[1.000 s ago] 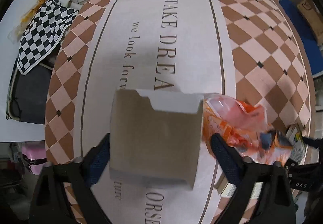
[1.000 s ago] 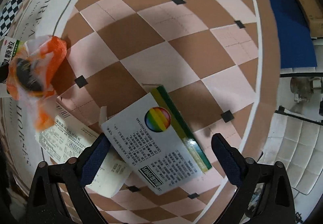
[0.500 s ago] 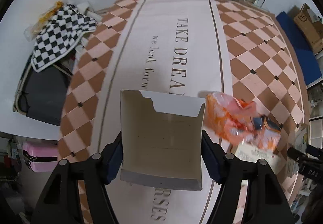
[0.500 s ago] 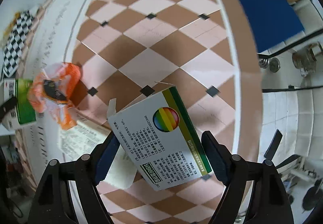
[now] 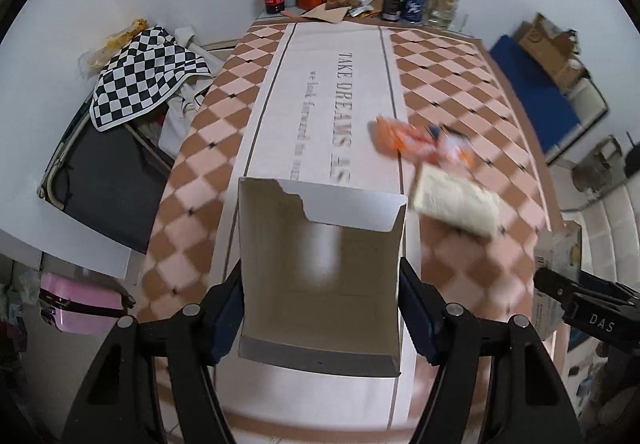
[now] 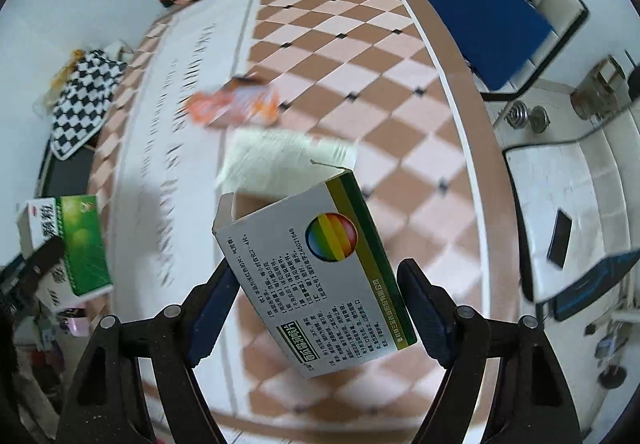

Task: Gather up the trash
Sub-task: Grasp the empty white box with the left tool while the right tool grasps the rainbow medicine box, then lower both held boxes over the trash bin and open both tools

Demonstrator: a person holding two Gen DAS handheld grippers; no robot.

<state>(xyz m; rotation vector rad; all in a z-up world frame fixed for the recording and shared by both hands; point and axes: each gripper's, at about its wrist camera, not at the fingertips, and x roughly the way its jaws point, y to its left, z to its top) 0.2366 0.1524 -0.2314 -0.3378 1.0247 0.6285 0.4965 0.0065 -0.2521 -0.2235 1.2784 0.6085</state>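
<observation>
Slippage is the risk: both thin card boxes could crush or twist free if squeezed unevenly. Left gripper [image 5: 320, 318] clamps an open, torn-edged grey carton [image 5: 320, 276]; right gripper [image 6: 316, 314] pinches a glossy printed medicine box [image 6: 320, 272], tilted. Crinkly orange wrapper [image 5: 420, 142] and a flat leaflet [image 5: 456, 204] lie on the checkered tablecloth [image 5: 460, 84]

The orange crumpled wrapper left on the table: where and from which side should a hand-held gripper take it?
Come from above and pinch the bunched middle of the orange wrapper. It lies low and crumpled on the table, with no firm edge. The paper leaflet lies close beside it, so keep the fingers off that side.
</observation>
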